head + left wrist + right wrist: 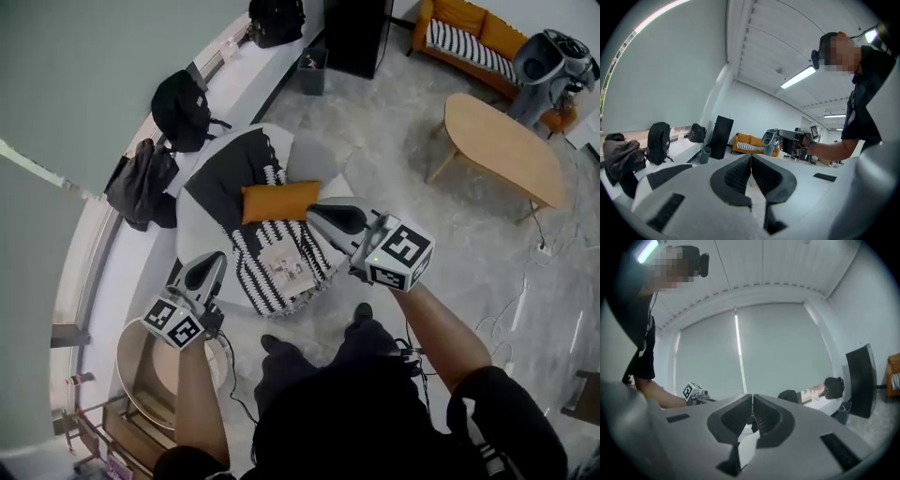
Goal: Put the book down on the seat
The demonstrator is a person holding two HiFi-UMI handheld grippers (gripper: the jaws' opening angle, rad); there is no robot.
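The book (286, 267) lies flat on the seat (192, 246). The left gripper (212, 264) and right gripper (321, 216), jaws together and empty, should probably withdraw without brushing it.

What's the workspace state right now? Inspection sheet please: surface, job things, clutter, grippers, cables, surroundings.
Surface: round seat draped with a black-and-white striped throw; orange cushion lies across its middle.
Job's things: book lies flat on the throw, on the near side of the cushion; neither gripper touches it.
Clutter: three dark bags on the window ledge.
Grippers: left gripper shut, nothing between its jaws; right gripper shut, nothing between its jaws. Both are held above the seat.
Cables: thin cable loose on the floor at right; dark cable by the person's feet.
Surroundings: oval wooden table, orange sofa, marble-look floor.
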